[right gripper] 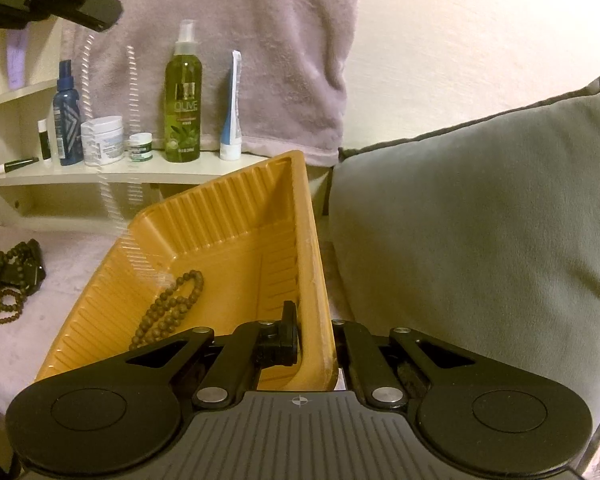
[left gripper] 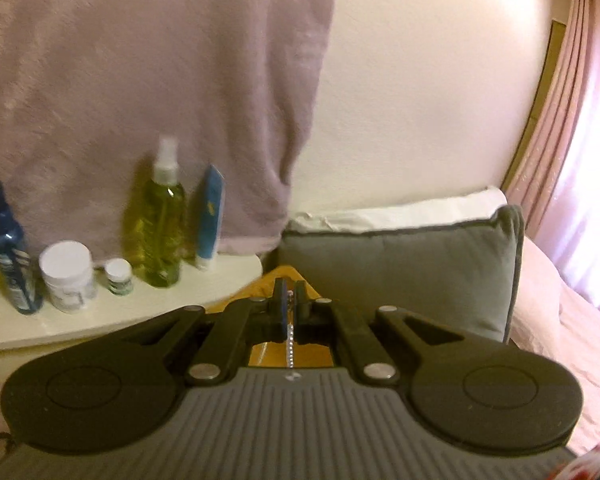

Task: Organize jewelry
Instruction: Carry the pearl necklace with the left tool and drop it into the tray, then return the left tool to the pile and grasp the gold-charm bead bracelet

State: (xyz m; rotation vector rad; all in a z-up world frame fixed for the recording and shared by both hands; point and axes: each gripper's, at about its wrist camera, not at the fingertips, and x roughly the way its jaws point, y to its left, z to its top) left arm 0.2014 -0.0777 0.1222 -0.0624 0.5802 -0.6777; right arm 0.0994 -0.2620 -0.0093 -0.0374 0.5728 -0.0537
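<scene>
My right gripper [right gripper: 314, 322] is shut on the right rim of an orange plastic tray [right gripper: 236, 216], which it holds tilted on the bed. A brown bead necklace [right gripper: 172, 308] lies inside the tray. In the right wrist view my left gripper [right gripper: 98, 14] is high at the top left, shut on a silver chain [right gripper: 131, 92]. The chain hangs in two blurred strands, and its lower end reaches the tray's left wall. In the left wrist view the left gripper [left gripper: 289, 294] pinches the chain [left gripper: 290, 346] above the tray [left gripper: 268, 354].
More brown bead jewelry [right gripper: 8, 280] lies on the pale bedcover at the left. A white shelf [right gripper: 112, 174] holds a green spray bottle [right gripper: 183, 100], a blue bottle [right gripper: 65, 120], white jars and a tube. A grey cushion [right gripper: 480, 220] stands right of the tray. A lilac towel [right gripper: 240, 40] hangs behind.
</scene>
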